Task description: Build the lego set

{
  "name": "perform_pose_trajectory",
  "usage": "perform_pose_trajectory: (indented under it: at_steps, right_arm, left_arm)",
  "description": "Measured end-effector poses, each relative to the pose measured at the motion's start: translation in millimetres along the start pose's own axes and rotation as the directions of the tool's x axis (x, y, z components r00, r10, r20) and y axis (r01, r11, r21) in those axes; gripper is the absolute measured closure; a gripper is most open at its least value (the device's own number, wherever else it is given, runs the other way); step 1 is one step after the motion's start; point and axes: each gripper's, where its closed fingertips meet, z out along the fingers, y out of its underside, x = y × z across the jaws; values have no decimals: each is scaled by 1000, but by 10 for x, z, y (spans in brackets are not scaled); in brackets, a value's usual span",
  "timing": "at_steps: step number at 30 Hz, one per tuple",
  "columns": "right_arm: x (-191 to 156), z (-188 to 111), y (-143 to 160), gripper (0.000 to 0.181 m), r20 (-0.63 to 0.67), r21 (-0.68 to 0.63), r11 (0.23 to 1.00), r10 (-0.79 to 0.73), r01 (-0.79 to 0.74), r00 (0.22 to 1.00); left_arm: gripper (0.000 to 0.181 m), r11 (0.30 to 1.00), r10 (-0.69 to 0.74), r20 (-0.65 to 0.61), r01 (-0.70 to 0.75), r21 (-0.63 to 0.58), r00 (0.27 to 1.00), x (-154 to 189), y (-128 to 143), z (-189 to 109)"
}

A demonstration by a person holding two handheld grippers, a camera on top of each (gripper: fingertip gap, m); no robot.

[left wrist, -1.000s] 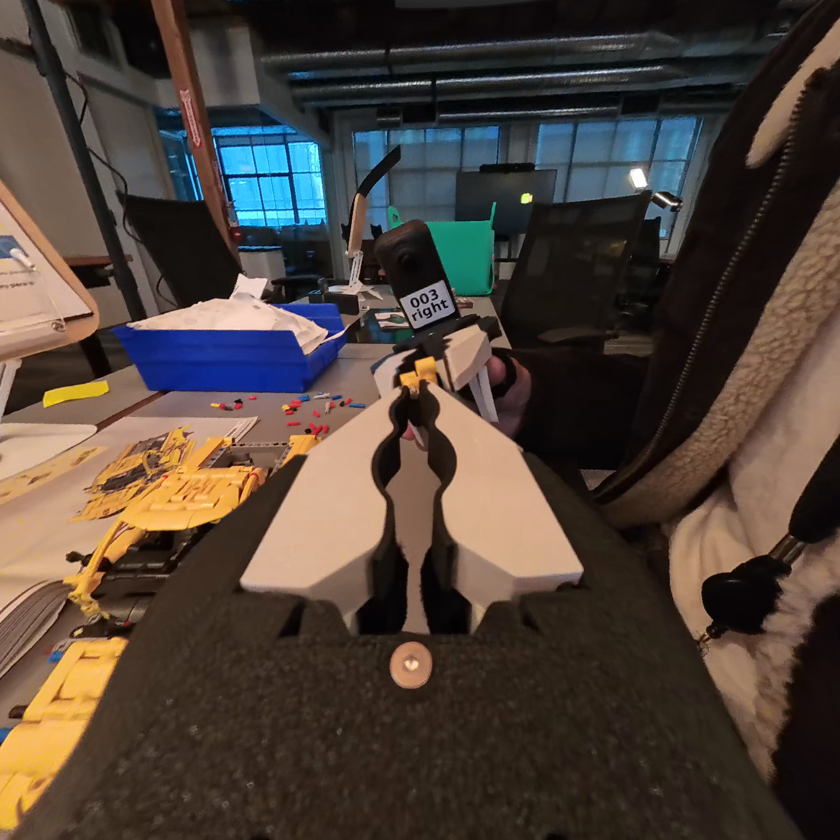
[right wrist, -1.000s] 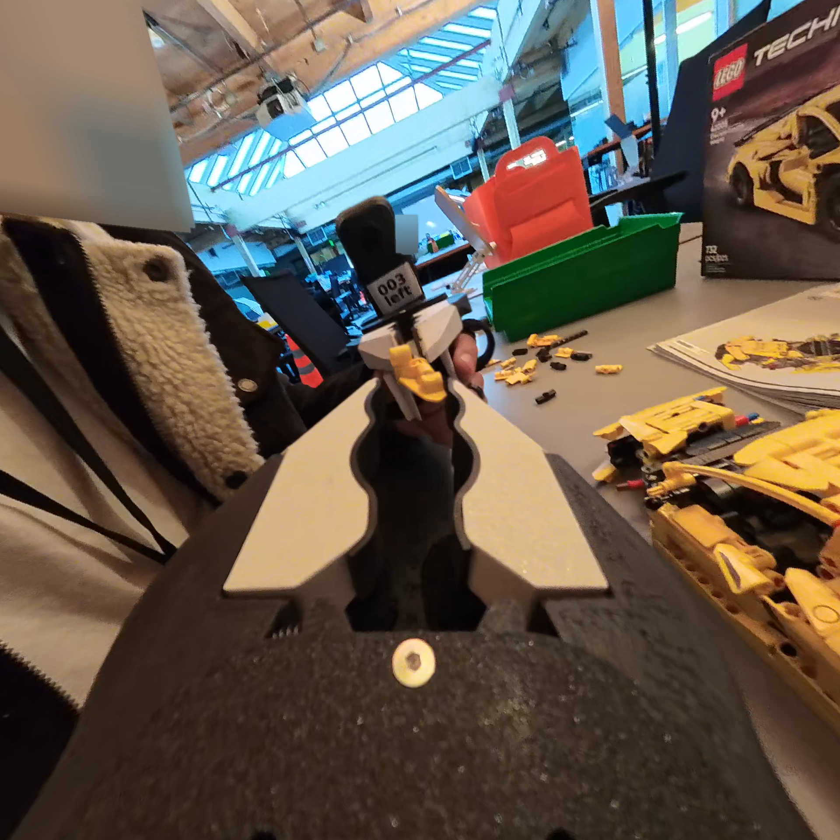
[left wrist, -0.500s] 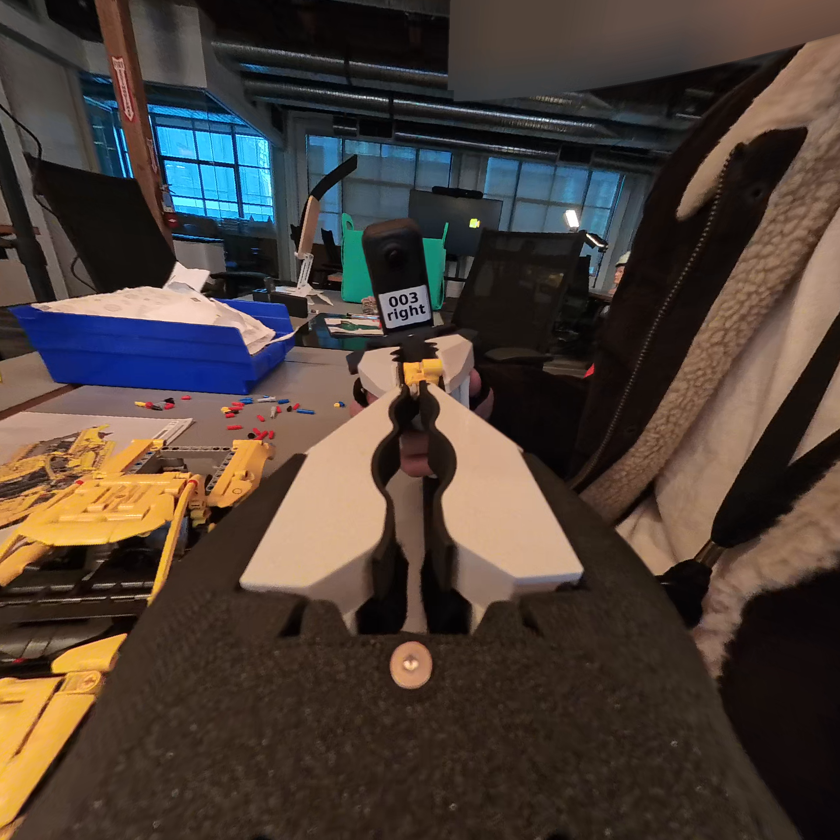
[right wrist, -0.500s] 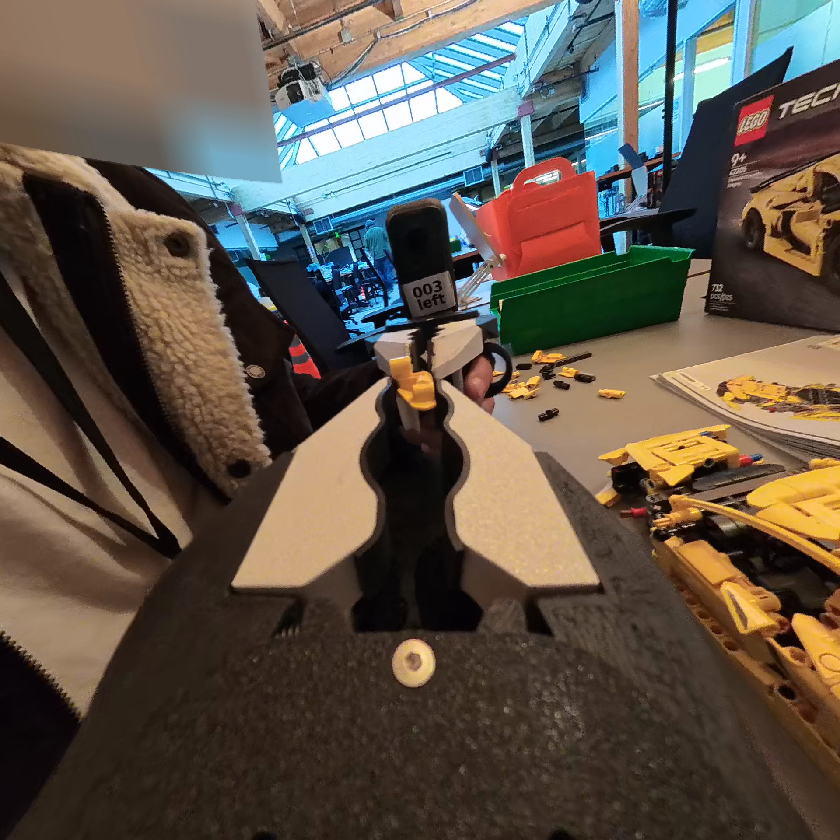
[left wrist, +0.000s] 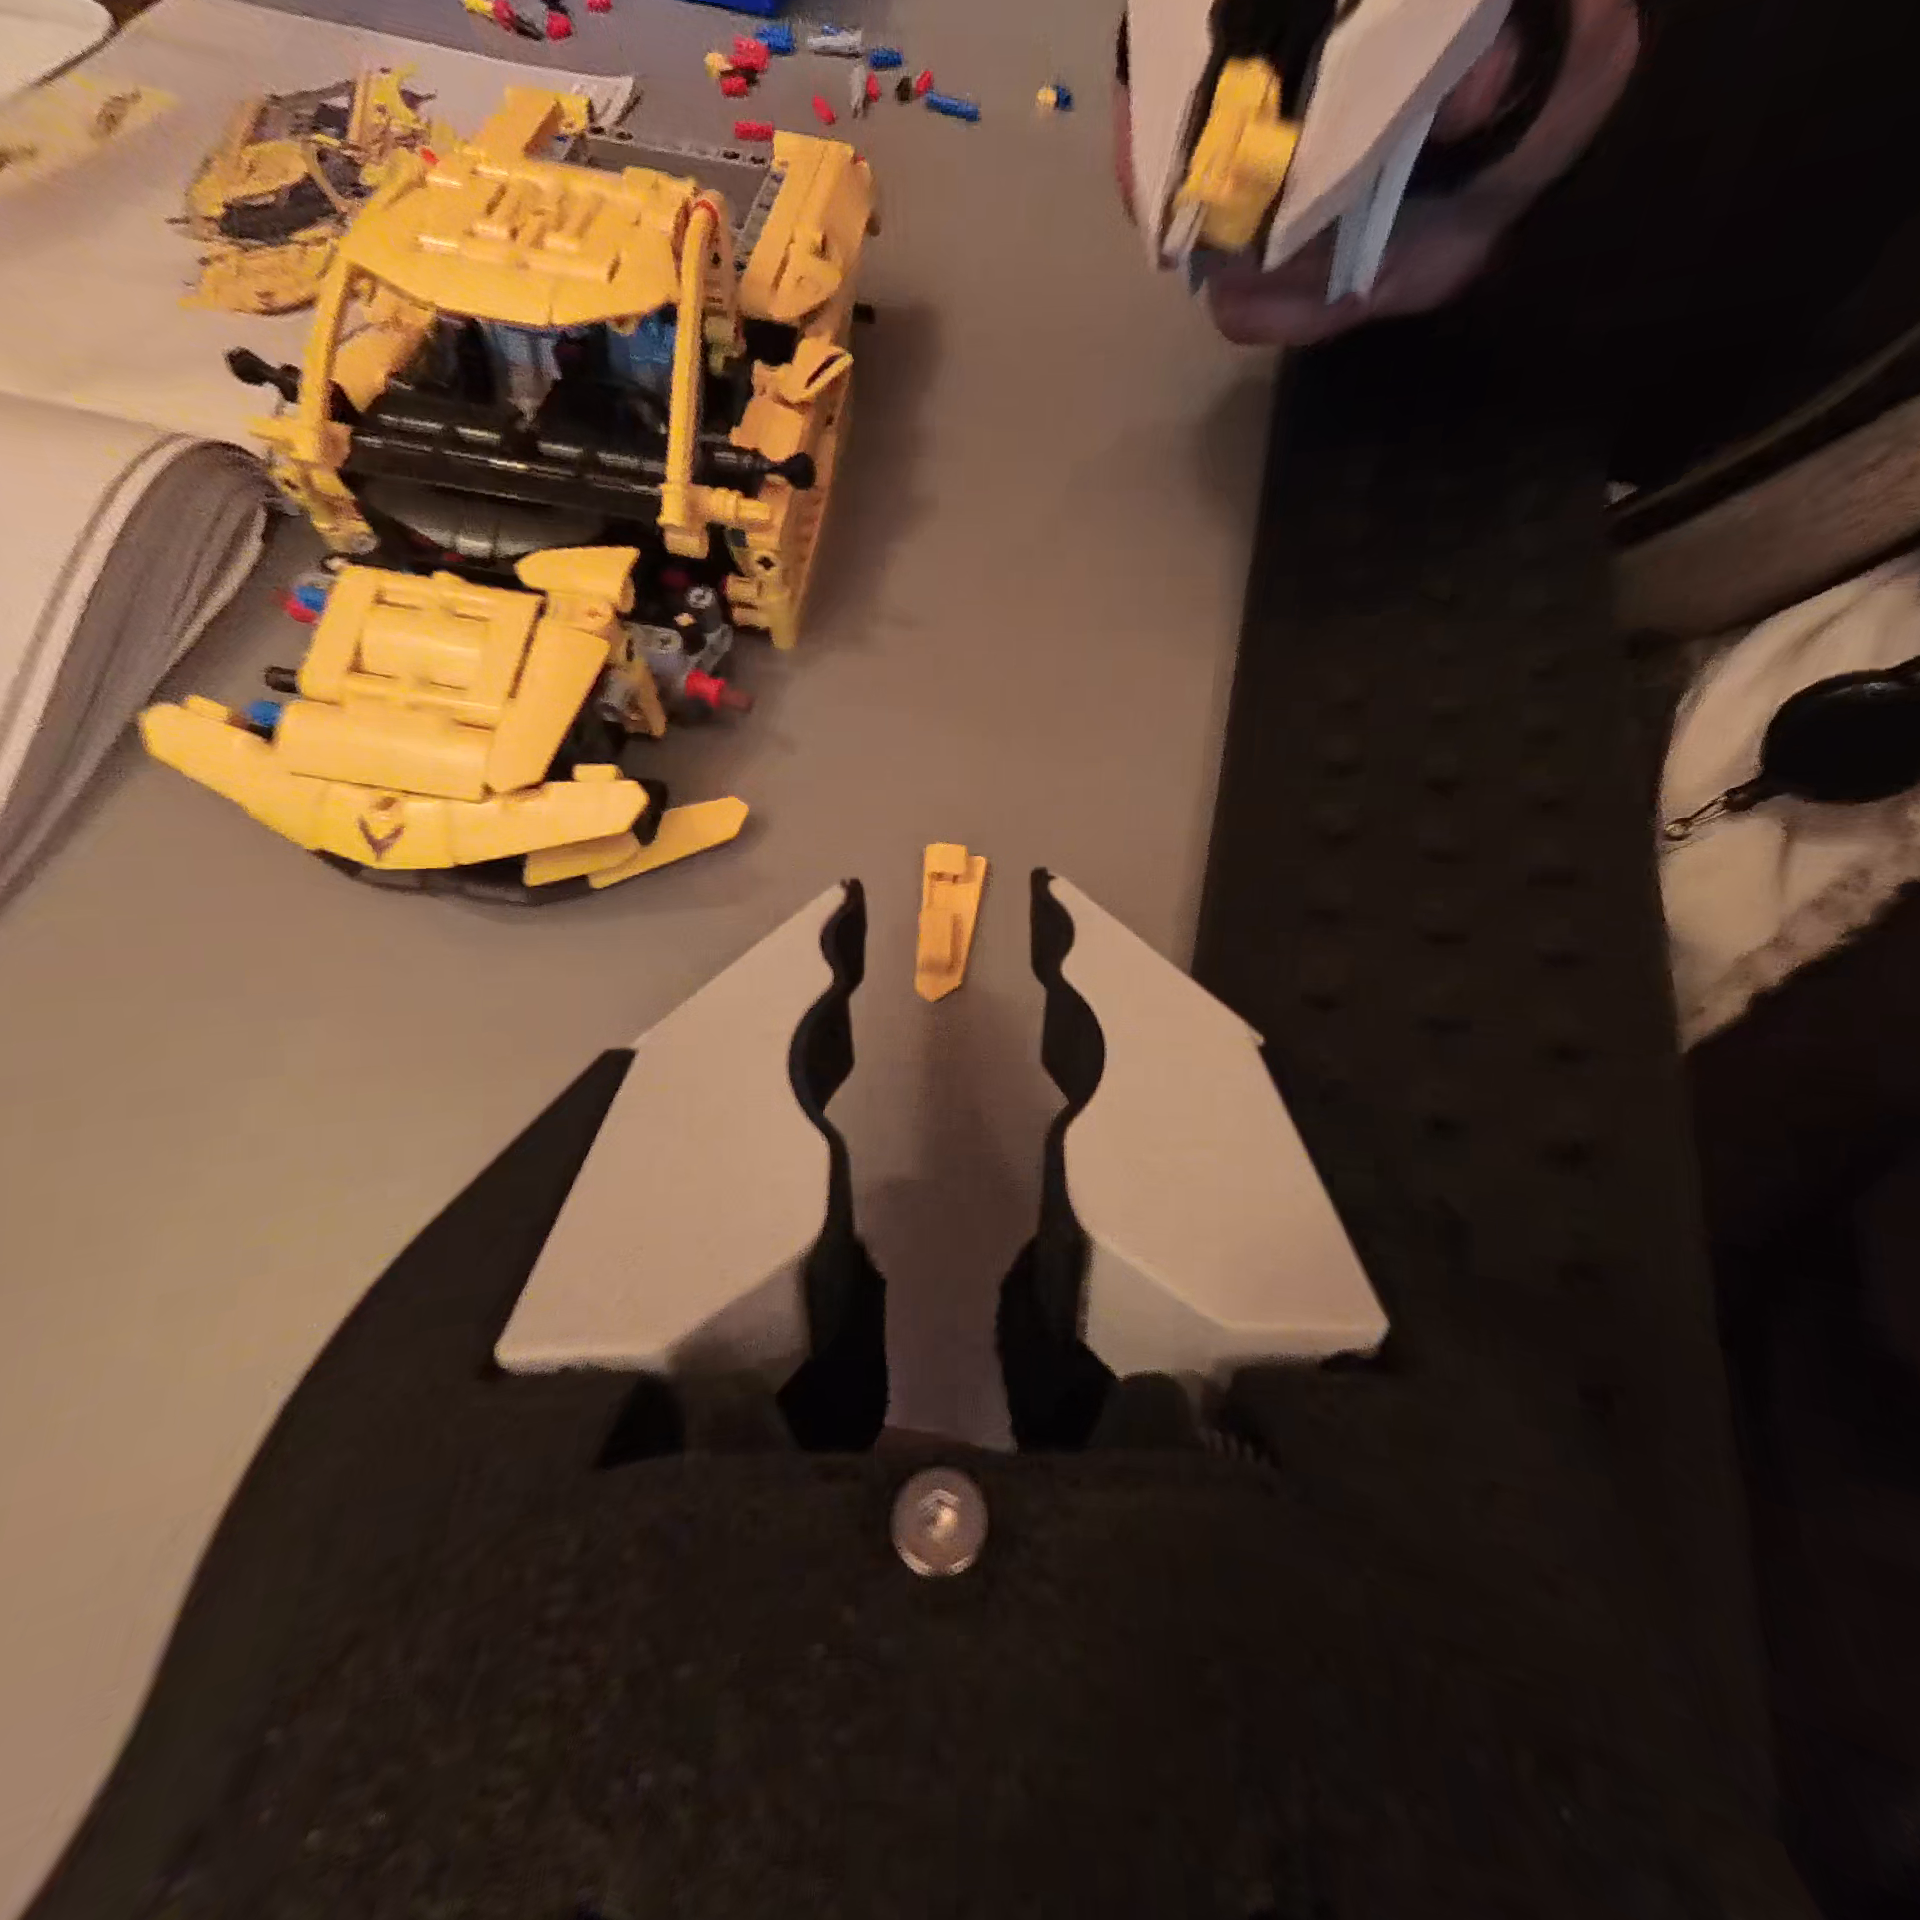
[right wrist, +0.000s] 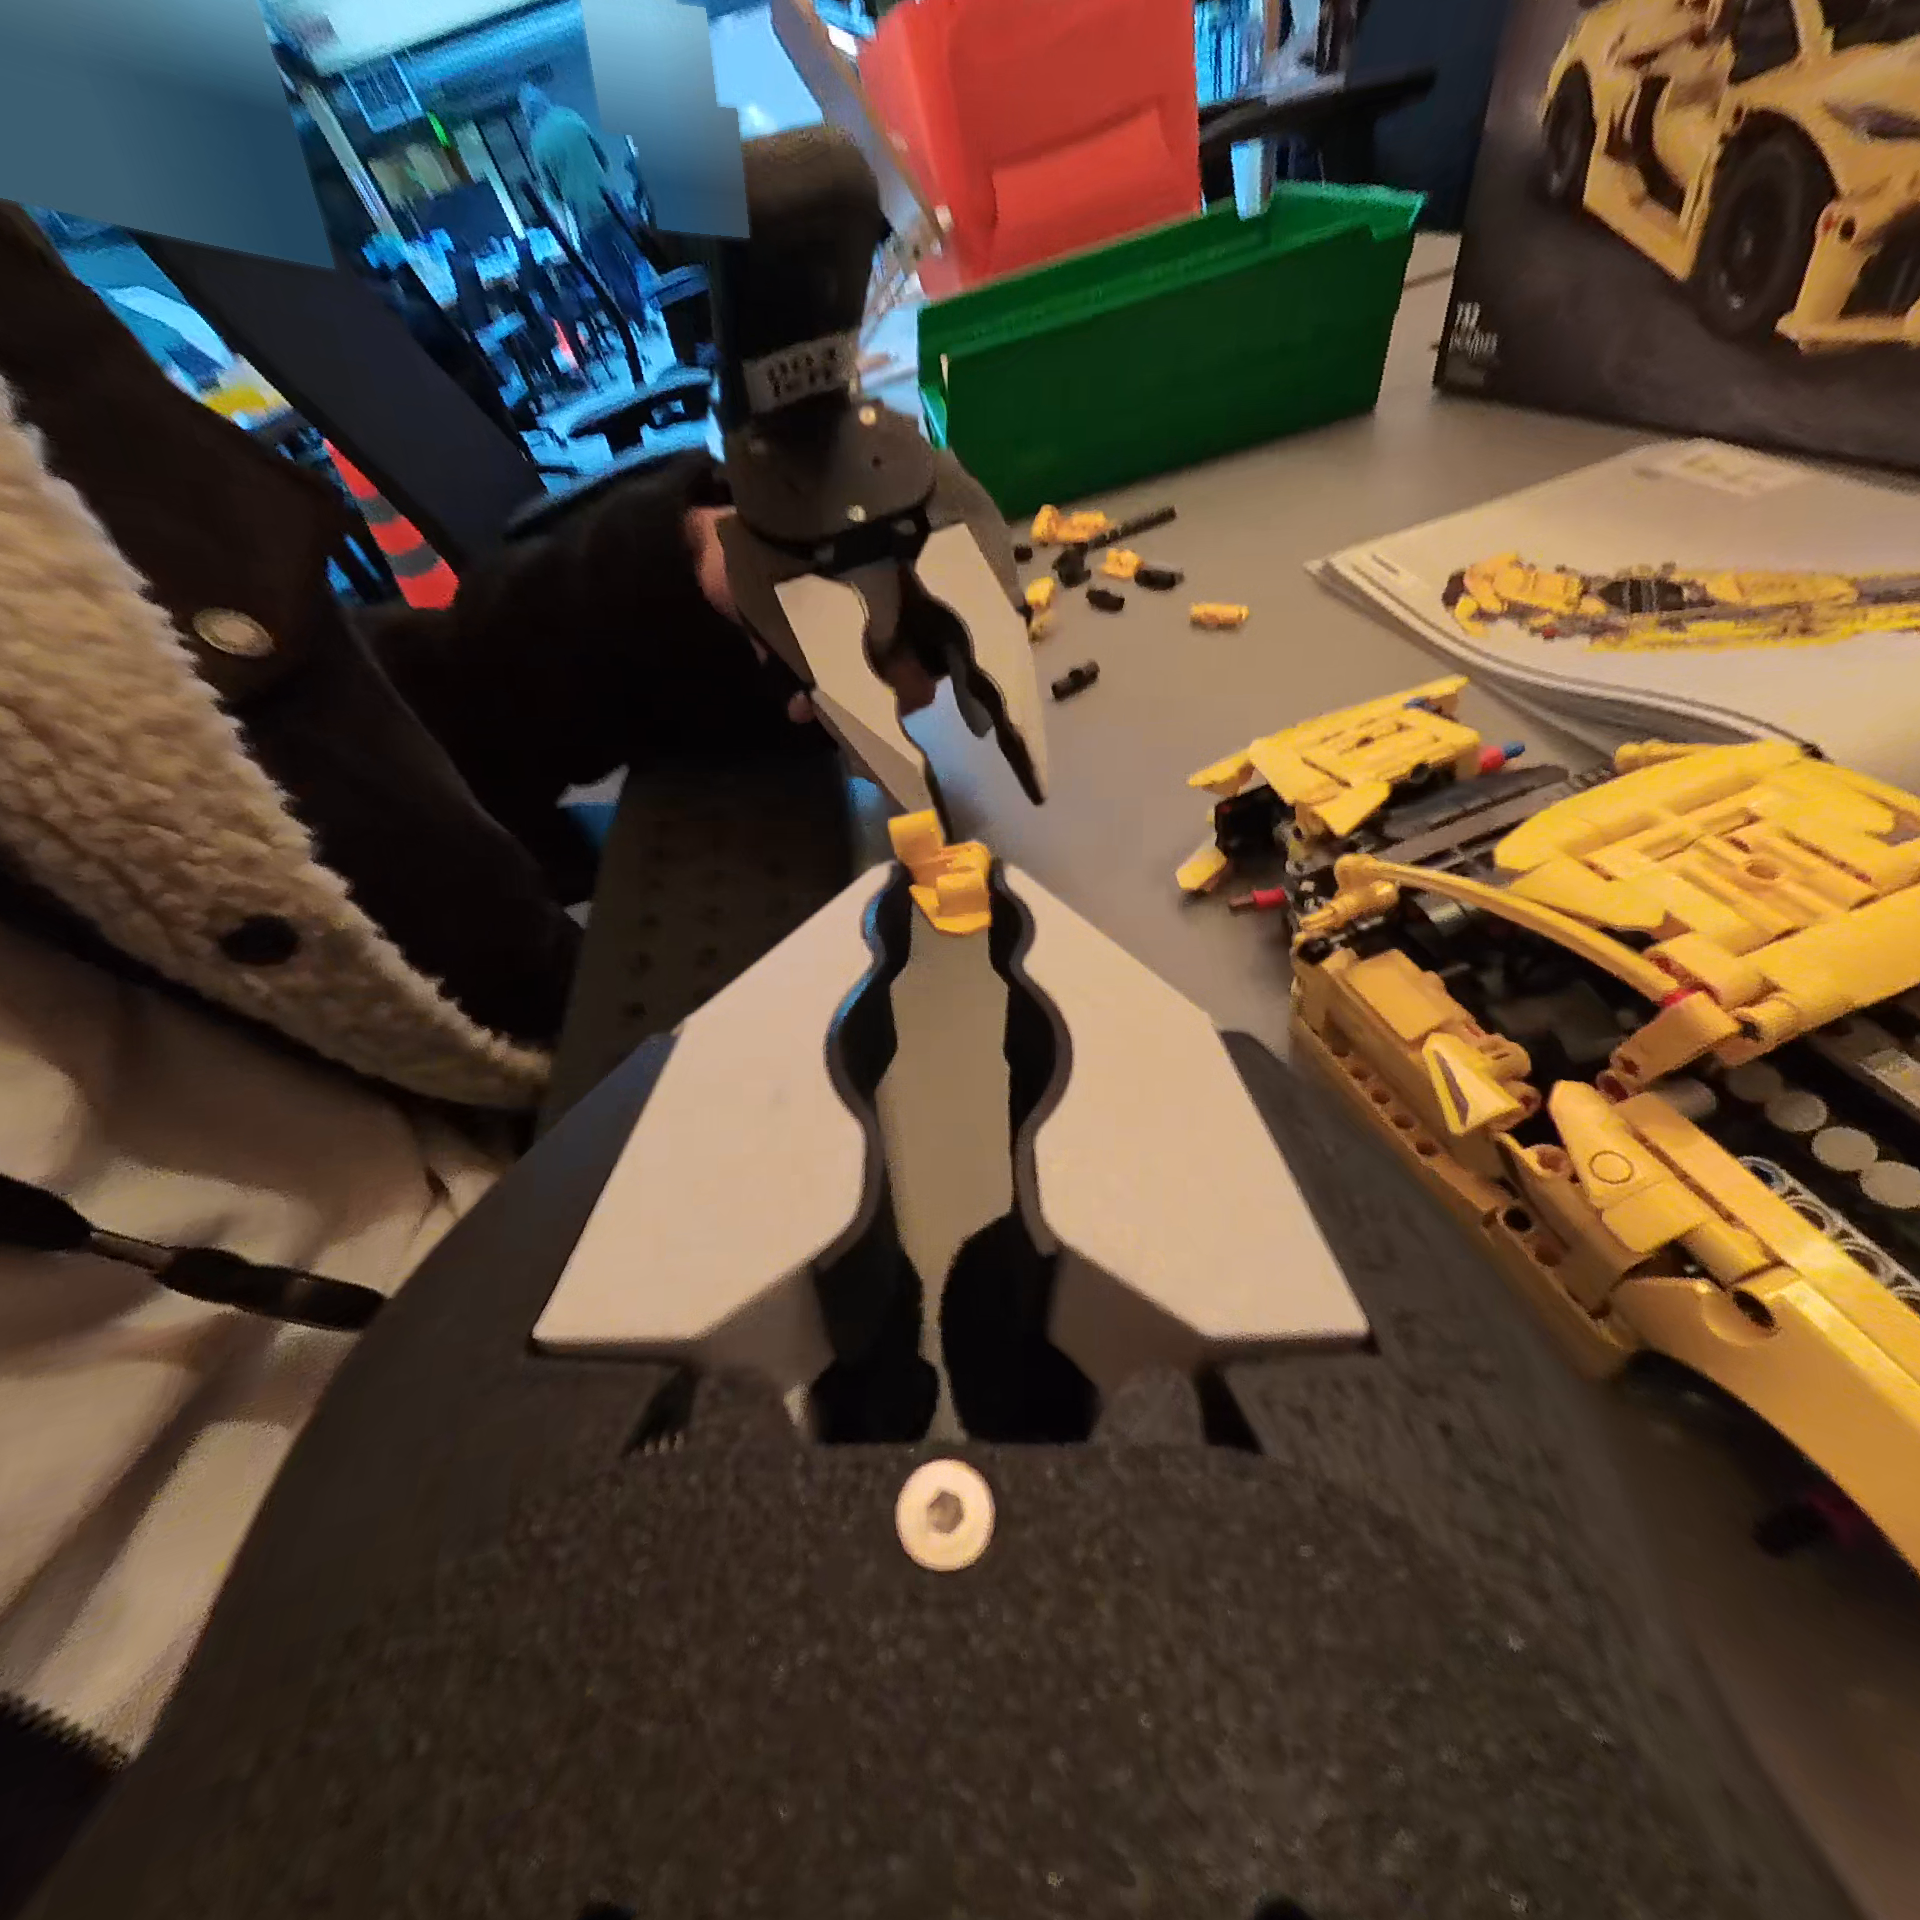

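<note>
My left gripper (left wrist: 945,885) is open and points down at the grey table (left wrist: 1039,540). A slim yellow piece (left wrist: 948,925) shows between its fingertips, against the table, touching neither pad. My right gripper (right wrist: 940,873) is shut on a small yellow lego part (right wrist: 951,891) at its fingertips. It also shows in the left wrist view (left wrist: 1226,223) at the top right, with the part (left wrist: 1236,156) clamped. The open left gripper (right wrist: 982,792) hangs just beyond the right one. The half-built yellow car (left wrist: 540,468) stands to the left, and shows in the right wrist view (right wrist: 1610,987) at the right.
Loose small pieces (left wrist: 831,73) lie beyond the car, and more (right wrist: 1101,566) lie by a green bin (right wrist: 1164,322). The set's box (right wrist: 1704,208) and an open manual (right wrist: 1662,582) are at the far right. A black perforated mat (left wrist: 1434,831) runs along the table edge by the person's jacket. The grippers' ends are close to 11 cm from one another.
The left gripper opened, letting go of the yellow part, and swung down toward the table. The right gripper closed on the part and keeps it. A slim yellow piece now shows under the left fingers.
</note>
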Motion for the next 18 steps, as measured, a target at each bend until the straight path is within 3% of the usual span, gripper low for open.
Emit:
perform_pose_trajectory:
  at_steps: [5, 11, 13, 15, 18]
  right_arm:
    - [39, 41, 93, 166, -9, -45, 999, 27, -28, 1000]
    - [24, 62, 100, 166, 10, -46, 998, 46, -46, 999]
    - [12, 71, 107, 166, 16, -48, 998, 46, -45, 999]
    - [8, 78, 120, 166, 18, -54, 997, 47, -46, 999]
    - [26, 73, 129, 166, 8, -54, 997, 50, -49, 999]
  left_arm:
    - [150, 993, 44, 51, -38, -114, 998, -101, 173, 150]
    - [151, 988, 20, 2, -20, -152, 1000, -73, 234, 282]
    - [156, 989, -9, -14, 7, -146, 1000, -85, 206, 323]
    - [172, 989, -4, -30, -1, -149, 1000, -72, 193, 358]
    - [173, 985, 44, -62, -54, -165, 997, 18, 180, 395]
